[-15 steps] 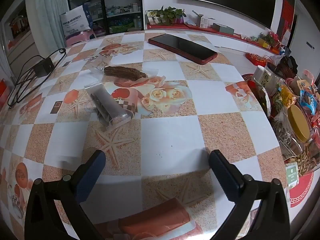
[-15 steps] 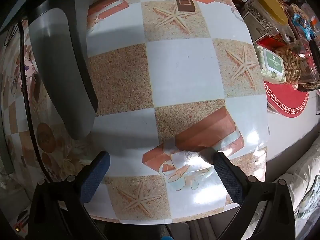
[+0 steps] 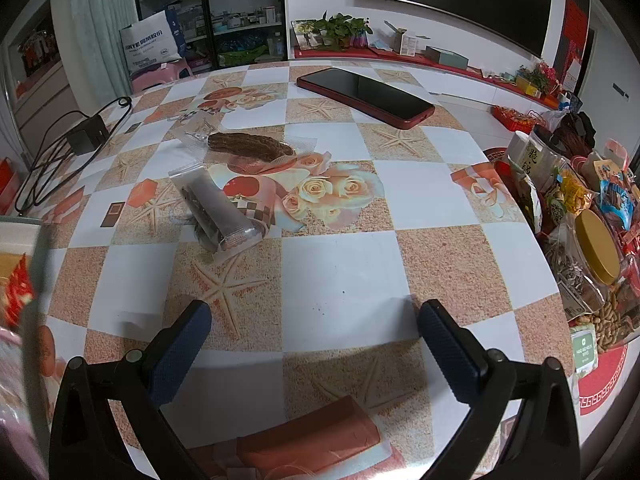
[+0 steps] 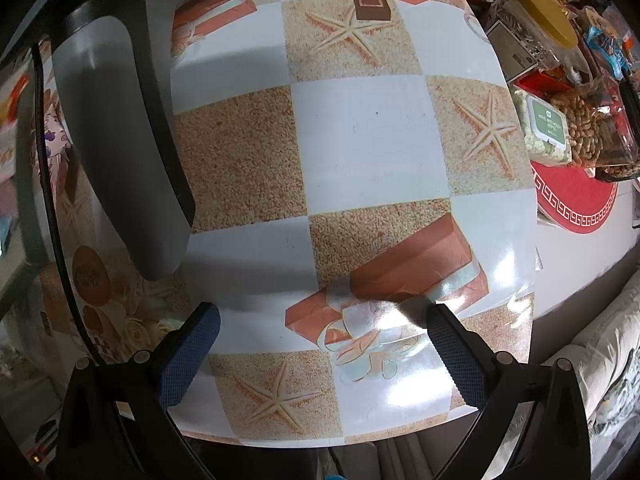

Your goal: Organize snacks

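Two clear-wrapped snacks lie on the patterned table (image 3: 344, 276): a dark bar packet (image 3: 218, 212) at centre left and a brown dried-meat packet (image 3: 250, 148) just beyond it. My left gripper (image 3: 314, 316) is open and empty, low over the table, well short of both packets. A pile of snacks (image 3: 580, 216) with a yellow-lidded jar (image 3: 596, 246) sits at the right edge. My right gripper (image 4: 320, 320) is open and empty above the table's near edge. The same pile shows at the top right of the right wrist view (image 4: 560, 60).
A red-cased phone (image 3: 366, 94) lies at the far side. A black charger and cable (image 3: 82, 140) lie far left. A blurred box (image 3: 20, 280) intrudes at the left edge. The left gripper's grey body (image 4: 116, 128) fills the left of the right wrist view.
The left gripper's view has shifted slightly, with a blurred box now showing at its left edge. The right gripper has barely moved. Both stay open.
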Available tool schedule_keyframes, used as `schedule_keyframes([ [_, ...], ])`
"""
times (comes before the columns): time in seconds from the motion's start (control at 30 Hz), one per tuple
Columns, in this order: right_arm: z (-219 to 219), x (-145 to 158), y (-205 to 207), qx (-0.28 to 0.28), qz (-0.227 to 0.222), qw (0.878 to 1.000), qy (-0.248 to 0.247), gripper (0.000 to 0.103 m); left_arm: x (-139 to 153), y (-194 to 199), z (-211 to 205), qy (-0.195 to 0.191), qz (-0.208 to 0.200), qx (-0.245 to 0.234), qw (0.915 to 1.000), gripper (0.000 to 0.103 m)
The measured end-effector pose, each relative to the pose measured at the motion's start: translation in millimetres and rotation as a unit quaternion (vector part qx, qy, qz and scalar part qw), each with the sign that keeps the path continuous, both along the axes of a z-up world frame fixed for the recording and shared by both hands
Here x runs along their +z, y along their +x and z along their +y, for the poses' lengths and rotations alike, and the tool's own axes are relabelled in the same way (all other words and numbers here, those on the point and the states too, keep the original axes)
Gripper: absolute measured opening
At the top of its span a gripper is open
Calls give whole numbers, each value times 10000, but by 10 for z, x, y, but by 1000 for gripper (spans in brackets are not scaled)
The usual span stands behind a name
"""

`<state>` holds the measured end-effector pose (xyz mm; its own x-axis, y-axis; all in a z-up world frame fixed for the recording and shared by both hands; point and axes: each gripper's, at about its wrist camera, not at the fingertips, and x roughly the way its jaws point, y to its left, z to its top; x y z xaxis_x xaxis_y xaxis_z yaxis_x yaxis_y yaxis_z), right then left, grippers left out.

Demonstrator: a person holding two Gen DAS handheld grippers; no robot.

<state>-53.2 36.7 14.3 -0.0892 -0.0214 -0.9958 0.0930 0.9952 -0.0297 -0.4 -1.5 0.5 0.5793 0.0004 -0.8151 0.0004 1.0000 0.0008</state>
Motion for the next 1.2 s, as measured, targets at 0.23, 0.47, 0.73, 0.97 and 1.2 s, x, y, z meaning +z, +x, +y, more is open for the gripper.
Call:
schedule_keyframes([
  [0.23, -19, -100, 91, -4, 55, 10000, -16, 103, 1, -1, 0, 0, 0, 0, 10000, 103],
  [0.47, -17, -112, 84, 12, 58, 10000, -14, 103, 1, -1, 0, -2, -1, 0, 10000, 103],
  [0.73, 10, -122, 73, 2, 72, 10000, -12, 103, 1, -2, -1, 0, -1, 0, 10000, 103],
  [0.97, 4, -131, 63, -28, 446, 9990, 29, 103, 1, -1, -1, 0, -1, 0, 10000, 103],
  [1.2, -36, -131, 60, -17, 317, 9995, 39, 103, 1, -1, -1, 0, 0, 0, 10000, 103],
])
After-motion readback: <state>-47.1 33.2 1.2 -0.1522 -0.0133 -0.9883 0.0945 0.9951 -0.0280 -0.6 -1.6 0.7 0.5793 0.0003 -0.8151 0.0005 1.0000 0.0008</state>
